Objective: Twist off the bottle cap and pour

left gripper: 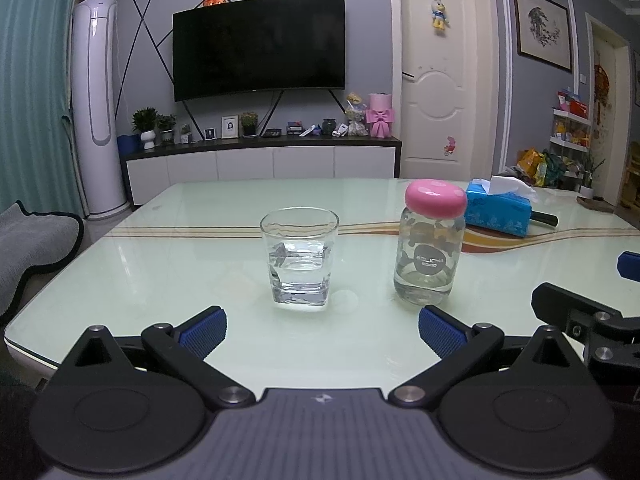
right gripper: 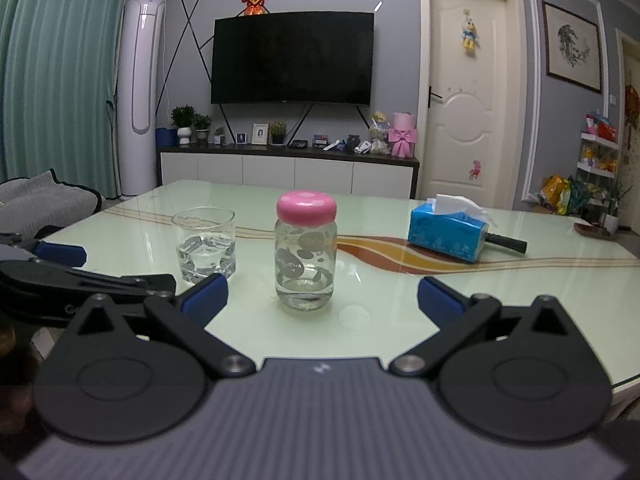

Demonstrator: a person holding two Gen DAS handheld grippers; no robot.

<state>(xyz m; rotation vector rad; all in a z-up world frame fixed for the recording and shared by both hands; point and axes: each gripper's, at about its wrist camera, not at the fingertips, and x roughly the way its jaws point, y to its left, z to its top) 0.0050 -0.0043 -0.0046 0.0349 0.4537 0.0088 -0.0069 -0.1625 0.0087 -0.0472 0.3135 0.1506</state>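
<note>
Nothing's begun: left gripper (left gripper: 322,330) and right gripper (right gripper: 322,300) both gape empty; next, grip the pink-capped clear glass bottle (right gripper: 305,254) at frame centre

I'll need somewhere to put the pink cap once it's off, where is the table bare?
Bare glass lies in front of the tumbler and bottle, toward the grippers, and on the table's right side, nearer than the tissue box. The gap between tumbler and bottle is tighter.

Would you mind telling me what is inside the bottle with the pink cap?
The bottle looks nearly empty, perhaps a little clear liquid at the bottom. The pink cap hides the neck.
</note>
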